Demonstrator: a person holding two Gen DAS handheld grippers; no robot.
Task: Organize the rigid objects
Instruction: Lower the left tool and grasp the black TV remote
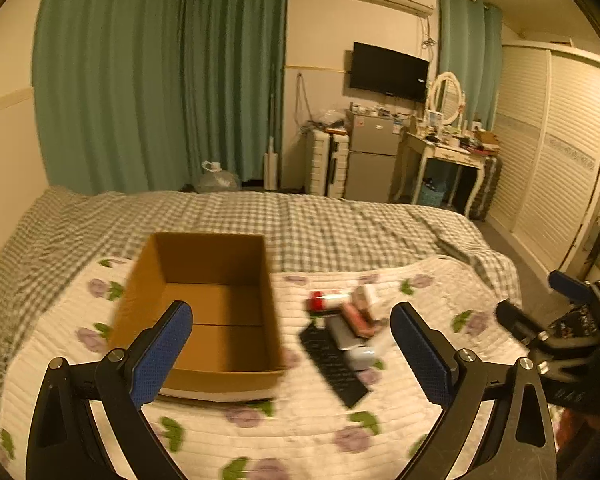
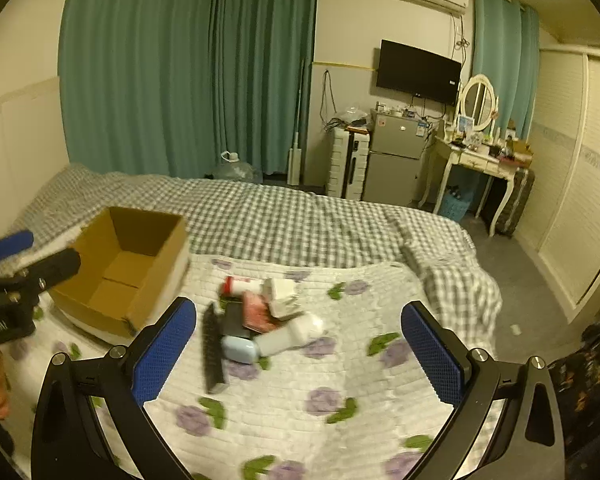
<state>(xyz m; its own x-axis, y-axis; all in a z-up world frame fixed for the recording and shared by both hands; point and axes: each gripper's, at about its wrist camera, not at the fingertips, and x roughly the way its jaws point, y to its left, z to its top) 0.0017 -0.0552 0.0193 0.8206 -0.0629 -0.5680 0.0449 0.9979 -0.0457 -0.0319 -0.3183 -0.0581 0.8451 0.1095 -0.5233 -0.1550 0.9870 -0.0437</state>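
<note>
Nothing is in the cardboard box (image 1: 204,308) yet: its brown floor shows bare in both views, so by my reading your sorting has not begun and every item is left to move.

Box: open-topped, sitting on the flowered quilt (image 1: 300,432), which lies over the checked bedspread (image 1: 320,224). It stands to the left of the heap, near it but apart.

Heap (image 2: 260,320): one loose cluster on the quilt, pieces touching or overlapping. What you can make out:
- a white tube with a red cap (image 2: 240,285), lying flat at the far side;
- a pinkish-red flat packet (image 2: 256,312), tilted over its neighbours;
- a long black flat thing (image 2: 213,354), nearest the box, running toward you;
- a pale blue rounded case (image 2: 240,350), at the near edge;
- a white bottle (image 2: 290,334), on its side, just beside the blue case;
- a white boxy item (image 2: 280,288) at the far side, too blurred to name.
Motion blur hides any finer count.

Left gripper (image 1: 292,354): released, jaws spread wide, blue pads (image 1: 160,356) bare. It holds and touches nothing, hanging above the quilt with the near rim of the box behind its left finger.

Right gripper (image 2: 298,354): likewise released and wide, pads empty, no contact. The heap lies ahead, between its fingers but beyond the tips.
</note>
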